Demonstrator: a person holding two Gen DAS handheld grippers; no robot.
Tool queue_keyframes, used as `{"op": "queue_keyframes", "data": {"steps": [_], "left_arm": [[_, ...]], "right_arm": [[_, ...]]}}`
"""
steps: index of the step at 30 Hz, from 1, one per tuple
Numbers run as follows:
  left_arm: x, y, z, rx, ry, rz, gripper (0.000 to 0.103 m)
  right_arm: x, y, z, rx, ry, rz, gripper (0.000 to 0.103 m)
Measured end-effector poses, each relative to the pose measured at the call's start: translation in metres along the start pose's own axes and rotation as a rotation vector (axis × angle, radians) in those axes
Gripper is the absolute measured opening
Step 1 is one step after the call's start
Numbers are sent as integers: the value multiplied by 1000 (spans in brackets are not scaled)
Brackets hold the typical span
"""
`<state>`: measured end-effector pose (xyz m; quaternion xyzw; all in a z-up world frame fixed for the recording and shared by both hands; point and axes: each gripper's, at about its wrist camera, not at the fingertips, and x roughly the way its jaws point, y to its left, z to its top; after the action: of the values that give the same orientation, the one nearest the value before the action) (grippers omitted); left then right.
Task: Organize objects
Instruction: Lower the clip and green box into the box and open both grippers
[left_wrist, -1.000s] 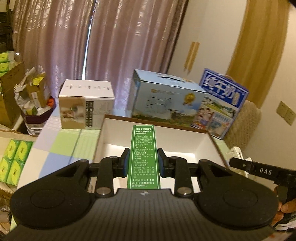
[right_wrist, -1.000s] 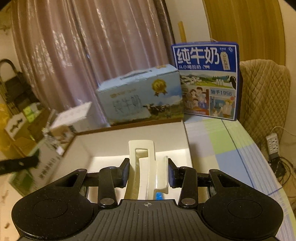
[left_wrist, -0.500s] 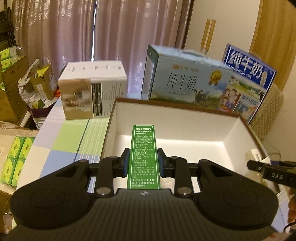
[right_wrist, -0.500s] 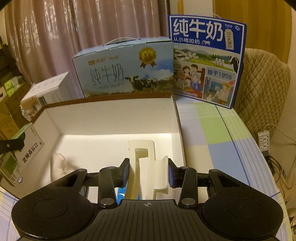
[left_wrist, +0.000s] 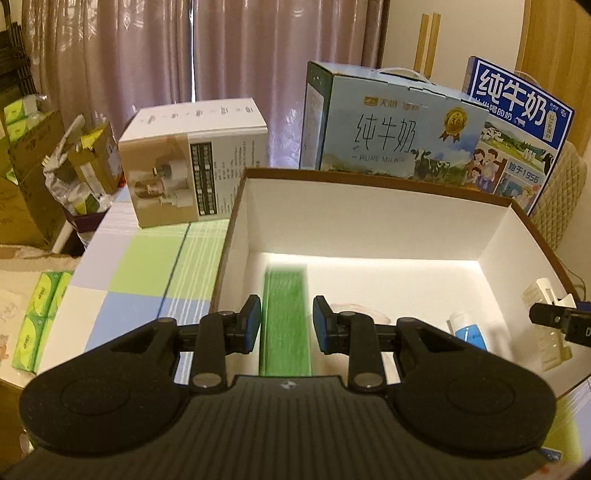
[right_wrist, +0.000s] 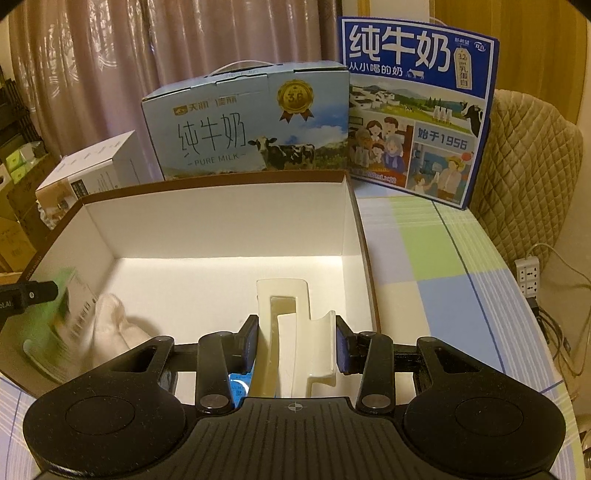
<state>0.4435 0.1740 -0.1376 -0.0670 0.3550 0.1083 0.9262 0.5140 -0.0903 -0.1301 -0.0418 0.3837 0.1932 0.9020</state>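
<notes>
The open-topped white box (right_wrist: 221, 236) is accessible from above; its far floor is bare. A white cloth (right_wrist: 114, 325) and a blurred green carton (left_wrist: 285, 317) occupy the near left floor. Two milk cartons (right_wrist: 251, 122) stand close behind the rear wall.

Checked tablecloth (left_wrist: 147, 258) carries open white box (left_wrist: 369, 206), two milk cartons (right_wrist: 251, 129), small white box (left_wrist: 192, 162).

A home room: drawn curtains (left_wrist: 147, 55), milk cartons (right_wrist: 251, 125) on a checked tablecloth (left_wrist: 147, 266).
</notes>
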Motion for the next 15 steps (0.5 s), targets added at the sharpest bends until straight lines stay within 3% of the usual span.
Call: {"op": "queue_keyframes", "data": {"steps": [15], "left_arm": [[-5, -2, 1, -6, 2, -14, 38]], "right_arm": [[1, -3, 2, 30, 2, 41, 37]]}}
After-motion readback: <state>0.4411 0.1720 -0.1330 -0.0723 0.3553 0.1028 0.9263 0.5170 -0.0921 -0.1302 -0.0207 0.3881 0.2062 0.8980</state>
